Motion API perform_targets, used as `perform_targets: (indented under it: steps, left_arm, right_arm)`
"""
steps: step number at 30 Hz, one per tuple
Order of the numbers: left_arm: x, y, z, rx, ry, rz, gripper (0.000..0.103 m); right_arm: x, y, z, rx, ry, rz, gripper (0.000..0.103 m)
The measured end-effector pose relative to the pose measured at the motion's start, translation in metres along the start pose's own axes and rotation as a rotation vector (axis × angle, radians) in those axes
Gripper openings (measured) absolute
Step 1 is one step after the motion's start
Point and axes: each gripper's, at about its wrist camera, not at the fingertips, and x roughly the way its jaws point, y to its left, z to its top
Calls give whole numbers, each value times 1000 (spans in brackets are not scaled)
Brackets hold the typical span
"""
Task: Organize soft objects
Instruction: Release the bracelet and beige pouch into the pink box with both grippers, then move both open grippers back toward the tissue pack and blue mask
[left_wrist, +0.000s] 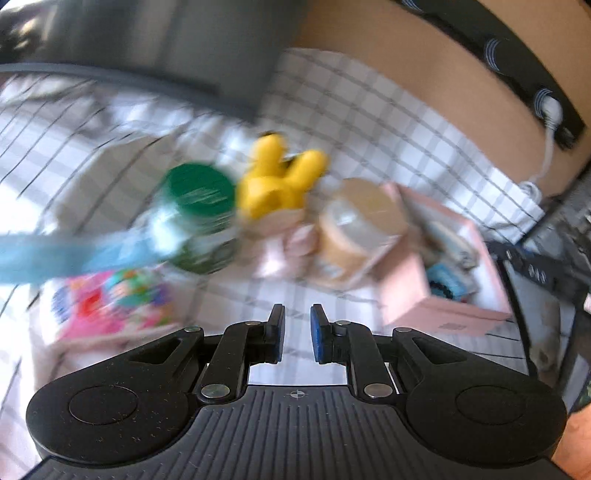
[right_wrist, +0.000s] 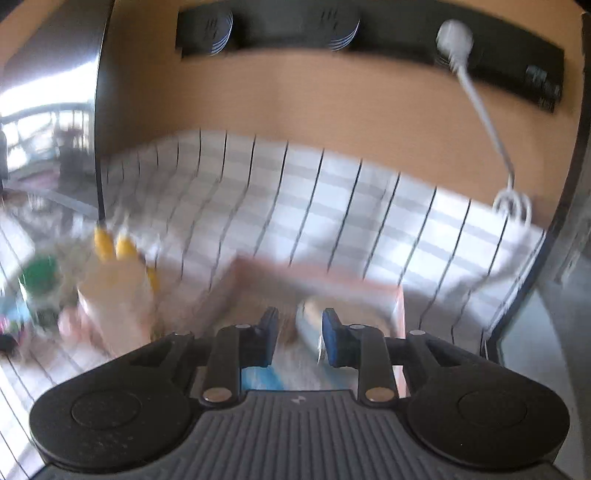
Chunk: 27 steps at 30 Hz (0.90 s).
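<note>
The yellow plush toy (left_wrist: 275, 179) sits on the checked cloth (left_wrist: 369, 122) between one green-lidded jar (left_wrist: 199, 214) and one beige tub (left_wrist: 356, 229). A pink box (left_wrist: 436, 295) lies right of them. The left gripper (left_wrist: 297, 332) hangs narrowly parted and empty. The right gripper (right_wrist: 300, 339) is parted over the box; blur hides any grasp. Only the left view shows the colourful packet (left_wrist: 114, 302).

checked cloth tablecloth (left_wrist: 369, 110), matt cardboard box (left_wrist: 443, 317)
</note>
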Motion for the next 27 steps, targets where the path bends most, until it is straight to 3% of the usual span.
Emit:
perform_targets:
  steps: [4,6,7,11,13,15,19,27]
  left_arm:
    - [-11,43,-14,-21,2,84,16]
    - [-16,64,-20,-42,5,154,16]
    - [-19,79,-22,-67,6,204,16]
    - [-37,125,-22,-162,-46,332,16]
    - [-44,131,-14,-98,-88,354,16]
    - [-46,134,-3,-36,-93,322,16]
    - [-38,134,15,58,-71,186,16]
    - [2,112,32,316,38,14,19]
  right_arm:
    - [-2,13,-17,62,62,7,29]
    - [-10,21,-21,111,57,29,54]
    - [-14,28,-22,128,47,45,57]
    - [-27,62,-23,120,21,80,59]
    - [-28,83,-22,97,25,98,61]
    - [-22,106,-20,77,50,132,62]
    - [-16,149,-24,21,110,196,62]
    - [-21,194,-45,-91,206,203,62]
